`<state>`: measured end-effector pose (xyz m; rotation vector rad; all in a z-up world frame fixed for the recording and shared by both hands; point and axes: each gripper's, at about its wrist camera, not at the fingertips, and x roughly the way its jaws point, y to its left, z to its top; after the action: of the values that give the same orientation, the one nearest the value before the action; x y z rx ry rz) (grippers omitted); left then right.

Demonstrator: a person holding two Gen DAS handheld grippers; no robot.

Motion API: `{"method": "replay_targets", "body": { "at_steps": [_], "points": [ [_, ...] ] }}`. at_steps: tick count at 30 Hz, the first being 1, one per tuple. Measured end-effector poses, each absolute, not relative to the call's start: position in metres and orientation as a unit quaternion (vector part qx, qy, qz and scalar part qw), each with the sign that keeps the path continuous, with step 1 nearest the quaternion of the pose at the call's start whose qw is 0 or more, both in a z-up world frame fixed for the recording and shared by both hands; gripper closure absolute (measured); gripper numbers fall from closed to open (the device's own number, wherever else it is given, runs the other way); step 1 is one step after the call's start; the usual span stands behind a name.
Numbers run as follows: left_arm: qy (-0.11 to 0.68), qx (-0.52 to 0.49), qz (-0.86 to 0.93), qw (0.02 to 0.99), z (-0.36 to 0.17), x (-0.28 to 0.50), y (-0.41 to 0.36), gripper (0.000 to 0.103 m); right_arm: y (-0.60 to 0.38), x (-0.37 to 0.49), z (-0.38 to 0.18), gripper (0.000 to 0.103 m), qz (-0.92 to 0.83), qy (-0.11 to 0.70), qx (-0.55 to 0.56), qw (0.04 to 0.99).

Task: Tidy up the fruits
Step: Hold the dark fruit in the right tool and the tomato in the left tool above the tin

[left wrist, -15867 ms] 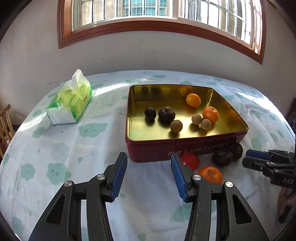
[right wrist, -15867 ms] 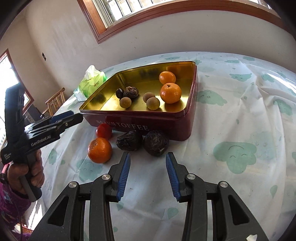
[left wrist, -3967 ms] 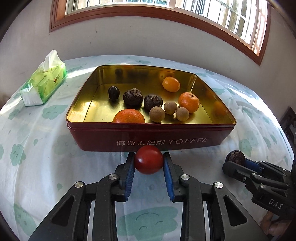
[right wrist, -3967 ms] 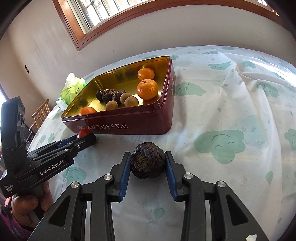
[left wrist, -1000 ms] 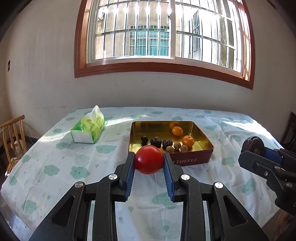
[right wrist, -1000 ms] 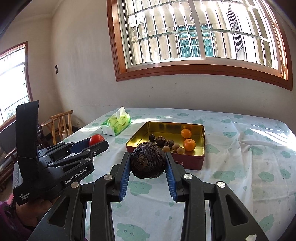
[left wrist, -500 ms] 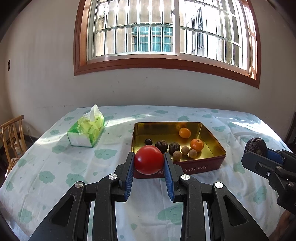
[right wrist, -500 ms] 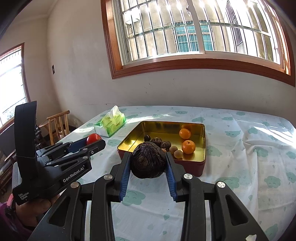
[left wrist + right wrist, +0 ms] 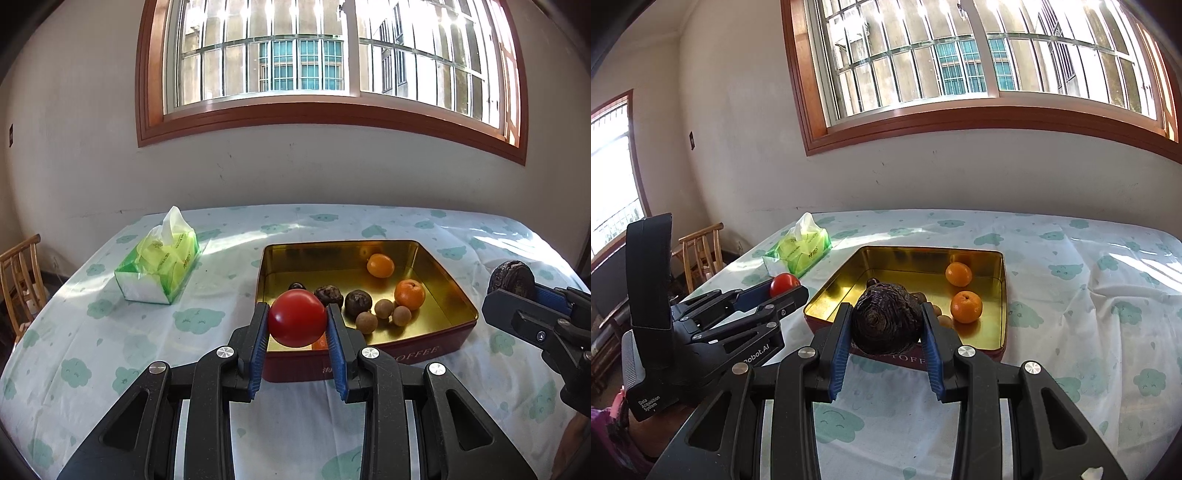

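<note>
My left gripper (image 9: 297, 325) is shut on a red tomato (image 9: 297, 317), held in the air just short of the near wall of the red toffee tin (image 9: 424, 350). My right gripper (image 9: 885, 325) is shut on a dark wrinkled fruit (image 9: 886, 322), also raised in front of the tin (image 9: 964, 356). Inside the gold-lined tin lie two oranges (image 9: 409, 294), two dark wrinkled fruits (image 9: 357, 302), a small dark plum and several brown longans (image 9: 384, 308). The right gripper (image 9: 511, 291) with its dark fruit (image 9: 511, 277) shows at the right edge of the left wrist view.
A green tissue pack (image 9: 159, 264) sits on the table's left side, on a white cloth with green clouds (image 9: 110, 350). A wooden chair (image 9: 20, 280) stands beyond the left edge. Wall and window rise behind the table. A hand (image 9: 635, 432) holds the left gripper.
Both grippers have come closer to the tin and a little lower, each still clamped on its fruit. The tin looks larger in both views.
</note>
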<state>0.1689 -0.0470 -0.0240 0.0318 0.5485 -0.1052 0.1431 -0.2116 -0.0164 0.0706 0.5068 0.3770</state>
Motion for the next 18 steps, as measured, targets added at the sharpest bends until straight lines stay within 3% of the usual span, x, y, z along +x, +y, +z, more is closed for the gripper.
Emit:
{"method": "replay_targets", "body": {
  "at_steps": [18],
  "points": [
    [0.274, 0.025, -0.052, 0.960, -0.023, 0.201, -0.053, 0.072, -0.213, 0.182, -0.024, 0.069, 0.181, 0.262, 0.037, 0.947]
  ]
}}
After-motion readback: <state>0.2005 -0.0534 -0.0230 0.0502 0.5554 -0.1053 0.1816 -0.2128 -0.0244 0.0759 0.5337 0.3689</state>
